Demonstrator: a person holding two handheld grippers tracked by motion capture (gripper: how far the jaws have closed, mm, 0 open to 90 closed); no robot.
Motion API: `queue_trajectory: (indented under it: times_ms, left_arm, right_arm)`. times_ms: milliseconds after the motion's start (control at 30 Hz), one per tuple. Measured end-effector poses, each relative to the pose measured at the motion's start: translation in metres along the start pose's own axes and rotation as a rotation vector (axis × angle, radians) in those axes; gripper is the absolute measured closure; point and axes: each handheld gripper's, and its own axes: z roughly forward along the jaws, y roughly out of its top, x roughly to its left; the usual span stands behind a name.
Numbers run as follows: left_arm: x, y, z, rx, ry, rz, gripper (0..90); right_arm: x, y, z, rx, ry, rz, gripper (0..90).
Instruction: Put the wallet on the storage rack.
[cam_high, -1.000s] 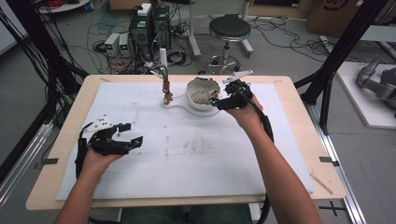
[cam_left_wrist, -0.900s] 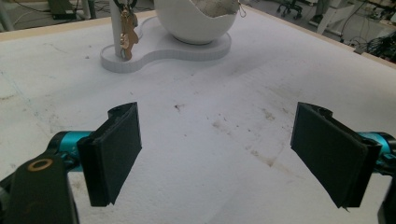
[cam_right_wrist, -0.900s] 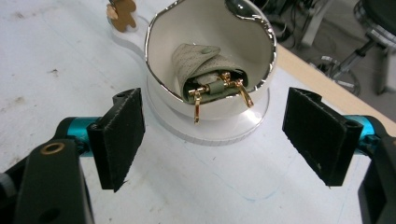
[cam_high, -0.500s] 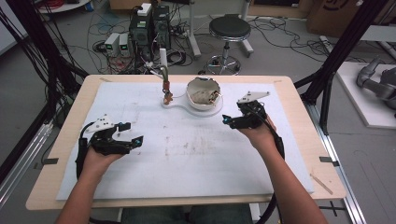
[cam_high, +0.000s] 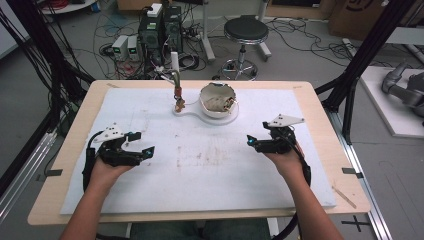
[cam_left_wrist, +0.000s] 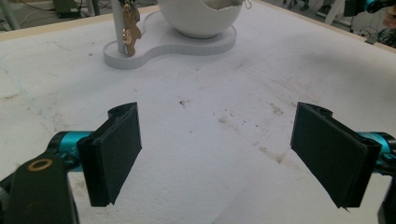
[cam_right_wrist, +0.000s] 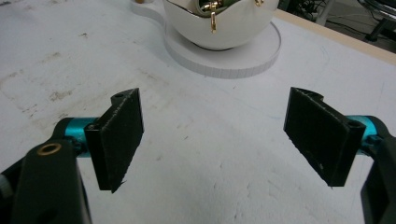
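Observation:
A white bowl with gold items inside sits on a white figure-eight base at the back middle of the mat. A thin post on the base's left lobe carries a gold pendant. My left gripper rests open on the mat at the left, nothing between its jaws. My right gripper rests open at the right, also empty. The left gripper view has the bowl, base and pendant ahead of its gripper. The right gripper view has the bowl ahead of its gripper.
A white mat with faint brown stains covers the wooden table. Black frame posts stand at both sides. Behind the table are a stool, cables and electronics boxes on the floor.
My right gripper has drawn back from the bowl toward the near right of the mat and now rests there open. The left gripper has barely moved.

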Motion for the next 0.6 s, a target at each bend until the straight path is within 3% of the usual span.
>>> queue_trajectory:
  times_ms: [133, 233, 333, 467, 600]
  left_arm:
    - [0.001, -0.002, 0.002, 0.012, 0.005, 0.001, 16.3]
    - [0.001, -0.003, 0.004, 0.016, 0.004, 0.006, 16.3]
    - [0.001, -0.002, 0.007, 0.020, 0.002, 0.013, 16.2]
    - [-0.002, -0.003, 0.009, 0.040, 0.015, 0.034, 16.3]
    - [-0.002, -0.003, 0.008, 0.038, 0.028, 0.044, 16.3]
  right_arm:
    - [0.003, -0.017, -0.003, -0.028, -0.027, -0.008, 19.4]
    - [0.007, -0.025, -0.001, 0.001, -0.008, -0.028, 18.7]
    - [0.007, -0.028, -0.003, 0.002, -0.023, -0.044, 18.7]
    - [0.001, -0.032, -0.005, -0.009, -0.019, -0.014, 18.7]
    - [-0.002, -0.035, -0.003, 0.020, -0.009, 0.004, 18.7]
